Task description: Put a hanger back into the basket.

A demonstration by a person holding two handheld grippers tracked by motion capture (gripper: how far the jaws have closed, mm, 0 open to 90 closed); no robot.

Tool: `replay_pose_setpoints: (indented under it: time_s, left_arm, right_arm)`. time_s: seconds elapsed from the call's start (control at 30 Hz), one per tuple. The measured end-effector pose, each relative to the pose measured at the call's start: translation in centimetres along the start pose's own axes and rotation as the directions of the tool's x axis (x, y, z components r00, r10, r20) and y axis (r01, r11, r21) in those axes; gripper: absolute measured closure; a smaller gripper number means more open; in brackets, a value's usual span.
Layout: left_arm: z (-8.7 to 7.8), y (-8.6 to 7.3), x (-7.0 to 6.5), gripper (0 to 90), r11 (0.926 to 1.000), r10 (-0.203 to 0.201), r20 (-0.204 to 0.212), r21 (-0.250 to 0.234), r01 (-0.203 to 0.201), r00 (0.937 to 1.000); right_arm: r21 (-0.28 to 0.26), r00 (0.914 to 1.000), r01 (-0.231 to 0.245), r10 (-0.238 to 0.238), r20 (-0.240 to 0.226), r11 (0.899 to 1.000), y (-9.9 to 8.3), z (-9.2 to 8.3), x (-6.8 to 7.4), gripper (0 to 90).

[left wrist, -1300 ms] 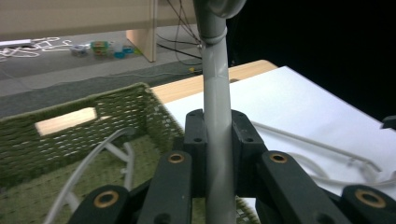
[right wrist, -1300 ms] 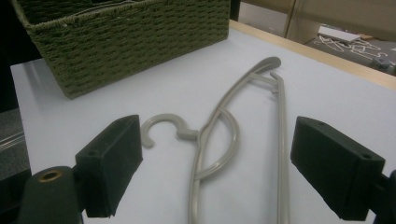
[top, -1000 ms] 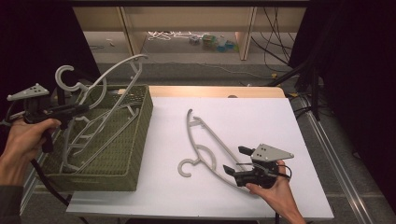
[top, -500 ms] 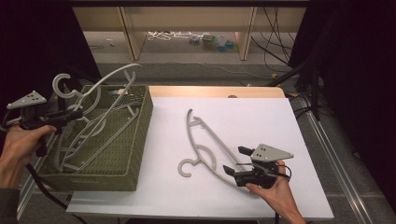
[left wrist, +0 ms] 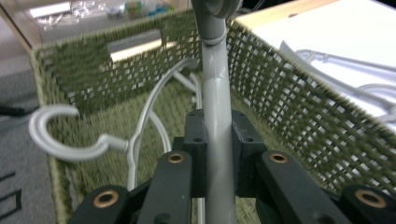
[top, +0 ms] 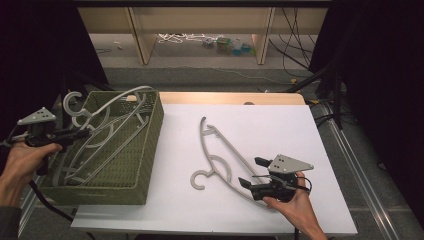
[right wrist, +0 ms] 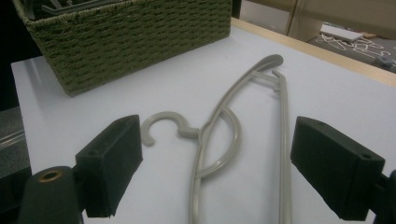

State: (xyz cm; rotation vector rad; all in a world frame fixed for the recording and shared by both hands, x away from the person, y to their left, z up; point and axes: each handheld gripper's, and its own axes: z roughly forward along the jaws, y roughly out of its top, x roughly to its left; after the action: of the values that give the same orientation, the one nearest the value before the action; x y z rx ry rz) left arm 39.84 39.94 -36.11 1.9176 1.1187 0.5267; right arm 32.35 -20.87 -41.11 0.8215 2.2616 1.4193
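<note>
My left gripper [top: 80,134] [left wrist: 217,140] is shut on the bar of a grey plastic hanger [top: 114,101] [left wrist: 215,88], which leans tilted into the green woven basket [top: 150,145] [left wrist: 303,126] at the table's left. Its hook sticks up past the basket's far left corner. A second grey hanger [left wrist: 135,140] lies inside the basket. My right gripper [top: 251,172] [right wrist: 219,158] stands open low over the white table, jaws on either side of a third grey hanger [top: 220,150] [right wrist: 219,135] that lies flat there, without touching it.
The white tabletop [top: 280,125] has free room at the right and back. The basket [right wrist: 130,42] takes up the left side. Behind the table a low wooden shelf [top: 200,30] holds small clutter and cables. Dark curtains flank the scene.
My left hand has sunk and drifted left, lowering the held hanger deeper into the basket. The right hand and the hanger on the table have stayed put.
</note>
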Motion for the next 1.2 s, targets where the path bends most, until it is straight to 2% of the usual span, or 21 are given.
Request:
replay_pose_setpoints:
  time_s: [0.13, 0.23, 0.37, 0.43, 0.57, 0.6, 0.63, 0.67, 0.73, 0.83, 0.87, 0.97, 1.07, 1.17, 1.2]
  left_arm:
    - [0.9, -0.6, 0.3, 79.3, 0.9995, -0.013, 0.016, 0.028, 0.012, 0.9998]
    - [1.6, -0.7, 0.2, 79.4, 0.9973, 0.003, 0.010, 0.073, -0.003, 0.9999]
    - [2.6, -0.8, -0.1, 79.3, 0.9935, 0.020, 0.016, 0.112, -0.022, 0.9997]
    - [3.0, -0.9, -0.2, 79.2, 0.9926, 0.014, 0.019, 0.120, -0.017, 0.9997]
    - [3.5, -1.0, -0.1, 79.2, 0.9899, 0.012, 0.020, 0.141, -0.015, 0.9997]
    - [3.5, -1.0, -0.1, 79.1, 0.9892, 0.015, 0.018, 0.145, -0.018, 0.9997]
    - [3.5, -0.9, 0.1, 79.1, 0.9808, 0.053, 0.025, 0.187, -0.057, 0.9983]
    - [3.6, -1.0, 0.2, 79.1, 0.9767, 0.063, 0.021, 0.204, -0.066, 0.9978]
    - [4.0, -1.1, 0.2, 78.9, 0.9776, 0.048, 0.020, 0.204, -0.051, 0.9987]
    - [4.5, -1.4, 0.3, 78.6, 0.9718, 0.046, 0.001, 0.232, -0.045, 0.9989]
    - [4.7, -1.5, 0.3, 78.5, 0.9694, 0.049, -0.012, 0.241, -0.044, 0.9987]
    - [4.9, -2.0, 0.7, 78.2, 0.9706, 0.009, -0.015, 0.241, -0.005, 0.9998]
    - [4.8, -2.1, 1.0, 77.9, 0.9699, -0.002, -0.028, 0.243, 0.009, 0.9996]
    - [5.0, -2.2, 1.1, 76.9, 0.9673, -0.024, -0.040, 0.251, 0.033, 0.9989]
    - [5.1, -2.2, 1.1, 76.5, 0.9658, -0.036, -0.043, 0.255, 0.046, 0.9984]
  right_arm:
    - [-0.004, 1.0000, 0.002, -0.002, -0.001, 1.000, 0.0, 0.0, 0.1, 17.1]
    - [0.009, 0.9999, 0.000, 0.000, 0.010, 1.000, 0.1, -0.2, 0.0, 16.1]
    - [-0.013, 1.0000, 0.000, 0.000, 0.009, 1.000, 0.1, -0.1, -0.1, 16.1]
    - [-0.031, 1.0000, 0.001, -0.001, 0.002, 1.000, 0.0, 0.0, 0.0, 16.1]
    - [-0.029, 1.0000, -0.001, 0.001, 0.000, 1.000, 0.0, 0.0, 0.0, 16.1]
    - [-0.009, 1.0000, 0.005, -0.005, 0.007, 1.000, 0.1, -0.2, 0.0, 16.1]
    - [0.004, 0.9999, 0.006, -0.006, 0.008, 1.000, 0.1, -0.3, 0.0, 16.1]
    - [0.005, 1.0000, 0.006, -0.006, 0.008, 1.000, 0.1, -0.3, 0.0, 16.1]
    - [-0.012, 1.0000, 0.006, -0.006, 0.002, 1.000, 0.1, -0.1, 0.0, 16.1]
    - [-0.011, 1.0000, 0.004, -0.004, 0.002, 1.000, 0.0, -0.1, 0.0, 16.2]
    - [0.004, 1.0000, 0.006, -0.006, 0.007, 1.000, 0.1, -0.3, 0.0, 16.2]
    - [-0.012, 1.0000, 0.004, -0.004, 0.002, 1.000, 0.0, -0.1, -0.1, 16.2]
    - [-0.010, 1.0000, 0.002, -0.002, 0.001, 1.000, 0.0, -0.1, -0.1, 16.2]
    - [-0.022, 1.0000, 0.001, -0.001, 0.003, 1.000, 0.0, 0.0, 0.0, 16.2]
    - [-0.008, 1.0000, 0.002, -0.002, -0.004, 1.000, 0.0, -0.1, 0.0, 16.2]
